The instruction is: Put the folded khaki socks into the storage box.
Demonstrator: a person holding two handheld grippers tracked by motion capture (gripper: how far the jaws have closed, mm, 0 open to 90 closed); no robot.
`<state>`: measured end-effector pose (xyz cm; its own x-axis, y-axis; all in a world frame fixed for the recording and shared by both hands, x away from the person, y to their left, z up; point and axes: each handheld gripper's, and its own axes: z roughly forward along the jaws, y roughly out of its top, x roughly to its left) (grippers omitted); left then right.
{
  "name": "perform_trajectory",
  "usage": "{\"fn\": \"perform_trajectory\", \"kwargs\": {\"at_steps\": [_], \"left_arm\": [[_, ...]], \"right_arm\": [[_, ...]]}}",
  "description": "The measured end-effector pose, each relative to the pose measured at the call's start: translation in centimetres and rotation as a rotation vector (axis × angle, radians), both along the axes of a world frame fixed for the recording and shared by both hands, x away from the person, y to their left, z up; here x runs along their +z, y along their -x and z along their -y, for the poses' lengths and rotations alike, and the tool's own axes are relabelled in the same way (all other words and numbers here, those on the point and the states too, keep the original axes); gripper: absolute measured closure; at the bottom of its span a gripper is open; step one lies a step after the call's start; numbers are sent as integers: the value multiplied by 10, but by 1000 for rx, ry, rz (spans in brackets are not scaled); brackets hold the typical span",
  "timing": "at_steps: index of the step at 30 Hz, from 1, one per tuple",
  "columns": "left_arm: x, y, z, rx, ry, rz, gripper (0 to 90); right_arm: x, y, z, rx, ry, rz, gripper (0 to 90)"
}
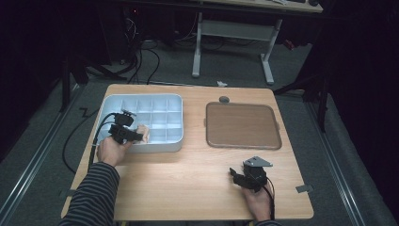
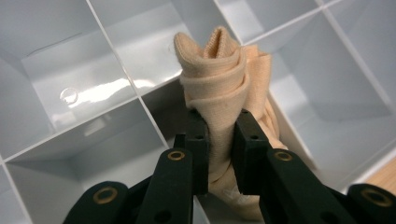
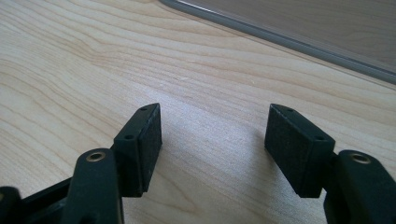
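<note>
At the left of the high view, the left gripper (image 1: 134, 135) sits over the near edge of a pale blue divided box (image 1: 175, 100), which lies on the left half of a wooden table (image 1: 188, 179). Its jaws are pinched on a rolled peach-coloured cloth (image 1: 143, 133). In the left gripper view the cloth (image 2: 224, 79) stands upright in the middle of the frame, squeezed between the two black pads and rising above them, with the box's white dividers (image 2: 116, 70) crossing behind it; the cloth's lower end hangs into a compartment at the near edge. Right of centre in the high view lies a flat brown tray (image 1: 242, 125), apart from the box. At the lower right, the right gripper (image 1: 236, 176) rests low over bare table, jaws spread wide with nothing between them, as the right gripper view (image 3: 212, 135) confirms; the tray's edge (image 3: 280, 37) runs across that view's upper right.
</note>
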<state>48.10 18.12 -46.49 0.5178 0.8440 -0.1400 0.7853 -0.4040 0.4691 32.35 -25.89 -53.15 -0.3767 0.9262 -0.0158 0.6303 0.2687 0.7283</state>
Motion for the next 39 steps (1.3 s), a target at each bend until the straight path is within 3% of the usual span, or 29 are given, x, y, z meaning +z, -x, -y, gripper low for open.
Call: {"fn": "perform_trajectory", "kwargs": {"at_steps": [1,3,8,12,19,25,28,30,39], "left_arm": [[-1,0,3,-12,-34,-1,786],[-2,-1,6,-17,-48,-2,784],[-2,-2,0,7,21,-21,746],[0,0,-3,22,71,-19,653],[12,4,-7,67,138,59,617],[18,-1,0,88,117,108,698],[12,-4,1,101,84,90,794],[9,-4,4,83,50,79,824],[-2,-6,9,70,-26,53,847]], "right_arm": [[0,0,0,0,0,0,364],[0,0,0,0,0,0,364],[0,0,0,-1,-1,0,364],[0,0,0,-1,-2,0,364],[0,0,0,-2,-2,-1,364],[0,0,0,0,-1,0,364],[0,0,0,-1,-1,0,364],[0,0,0,-1,-1,0,364],[0,0,0,-1,-4,-1,363]]}}
